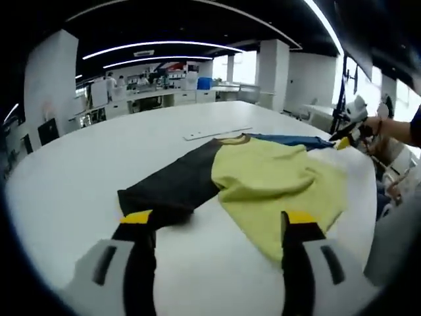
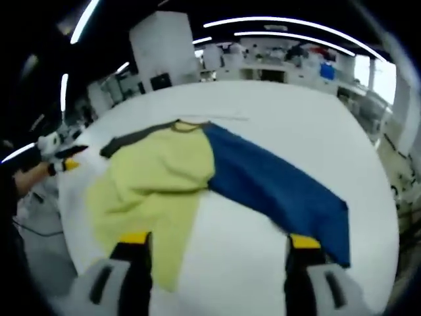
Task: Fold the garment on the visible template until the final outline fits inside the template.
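The garment (image 1: pixel 263 178) lay spread on the white table (image 1: pixel 79 171), its sleeves unfolded, so folding had barely begun. Both the left gripper (image 1: pixel 220 230) and right gripper (image 2: pixel 214 250) hovered with jaws spread, holding nothing. Next, each probably needed to pinch a sleeve end.

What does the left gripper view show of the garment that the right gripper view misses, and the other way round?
Left gripper view alone: the dark sleeve laid out at full length, and a flat white strip on the table beyond the collar. Right gripper view alone: the blue sleeve spread at full length across the table. Both share the yellow body of the garment, rumpled on the white table, and each view's own open jaws.
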